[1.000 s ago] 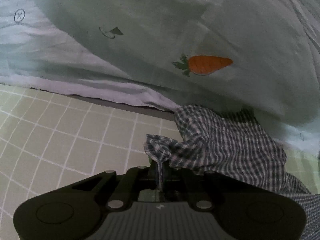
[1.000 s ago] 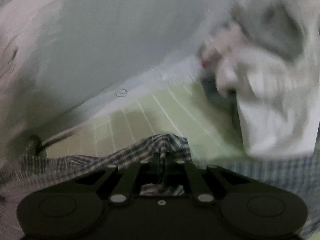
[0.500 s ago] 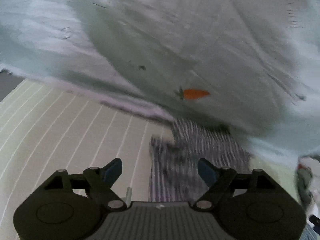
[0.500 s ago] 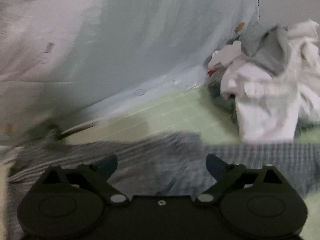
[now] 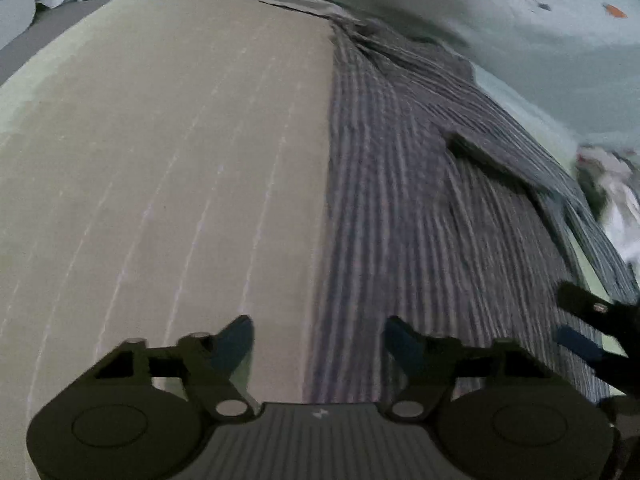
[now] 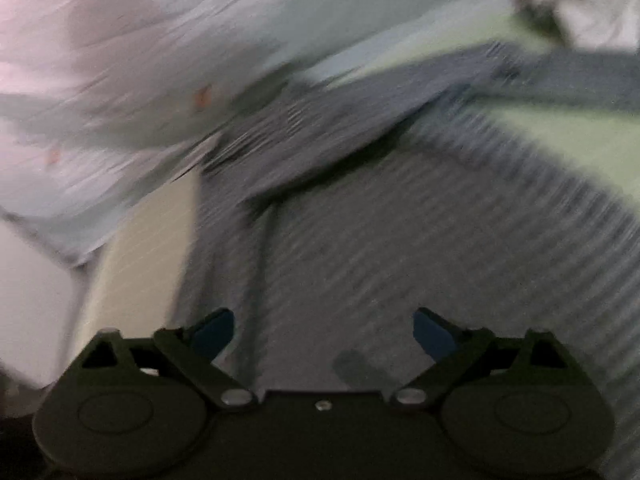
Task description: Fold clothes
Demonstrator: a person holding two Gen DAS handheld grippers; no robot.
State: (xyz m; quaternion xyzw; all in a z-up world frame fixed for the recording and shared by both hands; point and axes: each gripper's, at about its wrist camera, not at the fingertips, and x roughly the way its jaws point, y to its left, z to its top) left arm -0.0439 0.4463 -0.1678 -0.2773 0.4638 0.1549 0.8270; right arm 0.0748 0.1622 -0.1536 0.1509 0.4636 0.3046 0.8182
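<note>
1. Both claws have let go of the checked garment [image 5: 420, 200] since one second ago; it now lies flat, thin and wrinkled, on the pale green gridded sheet [image 5: 160, 160].
2. My left gripper [image 5: 318, 340] is spread over its edge, closing, pinching nothing.
3. My right gripper [image 6: 323, 330] is also spread and closing above the blurred cloth, empty.

You let go of the checked shirt [image 5: 420, 200] with both grippers, left [image 5: 318, 340] and right [image 6: 323, 330]; it now lies spread out, jaws closing again, empty.
</note>
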